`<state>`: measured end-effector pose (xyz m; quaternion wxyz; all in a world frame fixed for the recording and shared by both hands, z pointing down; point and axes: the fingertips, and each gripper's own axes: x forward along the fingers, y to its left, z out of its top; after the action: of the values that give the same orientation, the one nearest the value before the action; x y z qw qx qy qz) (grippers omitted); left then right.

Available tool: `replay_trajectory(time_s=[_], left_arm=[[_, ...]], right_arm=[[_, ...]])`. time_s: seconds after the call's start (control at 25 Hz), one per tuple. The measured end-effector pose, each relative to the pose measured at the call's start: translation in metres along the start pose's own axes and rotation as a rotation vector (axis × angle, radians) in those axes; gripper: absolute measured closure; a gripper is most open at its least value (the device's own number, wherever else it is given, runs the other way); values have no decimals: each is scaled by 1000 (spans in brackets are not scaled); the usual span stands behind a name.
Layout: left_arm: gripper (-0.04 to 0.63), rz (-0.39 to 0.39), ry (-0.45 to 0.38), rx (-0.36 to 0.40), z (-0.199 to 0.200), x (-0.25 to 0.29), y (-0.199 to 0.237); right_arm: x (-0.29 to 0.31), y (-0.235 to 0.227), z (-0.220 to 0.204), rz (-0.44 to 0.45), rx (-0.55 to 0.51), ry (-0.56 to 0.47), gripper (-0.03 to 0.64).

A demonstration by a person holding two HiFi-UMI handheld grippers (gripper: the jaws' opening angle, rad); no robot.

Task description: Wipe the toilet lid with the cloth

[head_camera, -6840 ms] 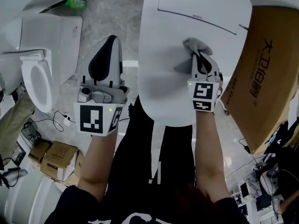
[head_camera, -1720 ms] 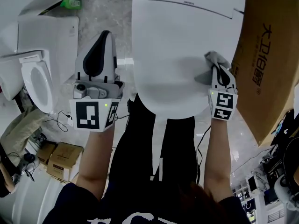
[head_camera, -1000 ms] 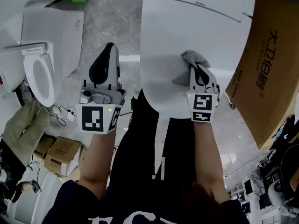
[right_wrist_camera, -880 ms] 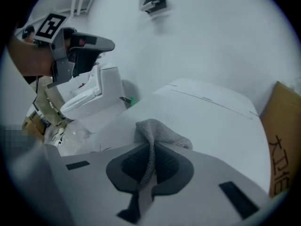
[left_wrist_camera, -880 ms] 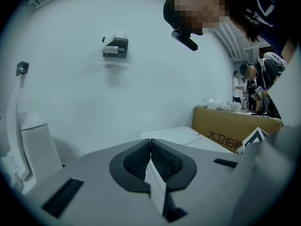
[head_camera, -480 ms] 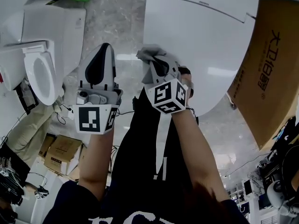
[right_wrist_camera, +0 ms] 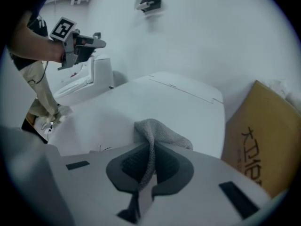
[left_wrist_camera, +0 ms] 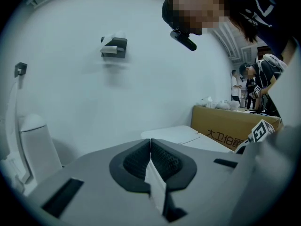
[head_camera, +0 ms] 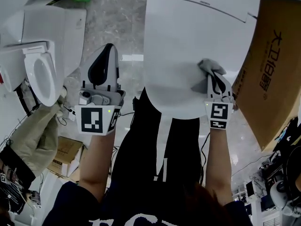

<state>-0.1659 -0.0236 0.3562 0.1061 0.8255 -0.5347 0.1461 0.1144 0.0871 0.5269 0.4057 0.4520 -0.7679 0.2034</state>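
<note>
Grey cloth (head_camera: 207, 68) is pinched in my right gripper (head_camera: 214, 79), pressed on the white toilet lid (head_camera: 188, 36) near the cardboard box (head_camera: 272, 69); my left gripper (head_camera: 108, 53) hangs off the lid, jaws together on nothing

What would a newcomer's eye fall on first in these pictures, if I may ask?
Most likely the large white toilet lid filling the top centre of the head view, with the right gripper shut on a grey cloth lying near the lid's right edge. Next come the brown cardboard box with printed characters just right of the lid, and the left gripper, shut and empty, held over the floor to the lid's left.
</note>
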Motion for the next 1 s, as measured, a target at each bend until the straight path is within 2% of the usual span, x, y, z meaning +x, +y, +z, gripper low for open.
replay_trajectory(time_s=[0.12, 0.24, 0.48, 0.64, 1.0], left_arm=[[574, -4, 1, 8, 0, -1, -4], [574, -12, -1, 17, 1, -1, -10], [574, -10, -14, 15, 6, -1, -9], [574, -9, -21, 15, 8, 1, -11], [574, 5, -21, 14, 6, -9, -10]], right_arm=[[-18, -49, -34, -106, 52, 58, 592], [-31, -78, -54, -159, 69, 98, 592], [-36, -88, -65, -222, 189, 94, 592], [-24, -49, -41, -163, 166, 65, 594], [31, 99, 53, 110, -45, -52, 592]])
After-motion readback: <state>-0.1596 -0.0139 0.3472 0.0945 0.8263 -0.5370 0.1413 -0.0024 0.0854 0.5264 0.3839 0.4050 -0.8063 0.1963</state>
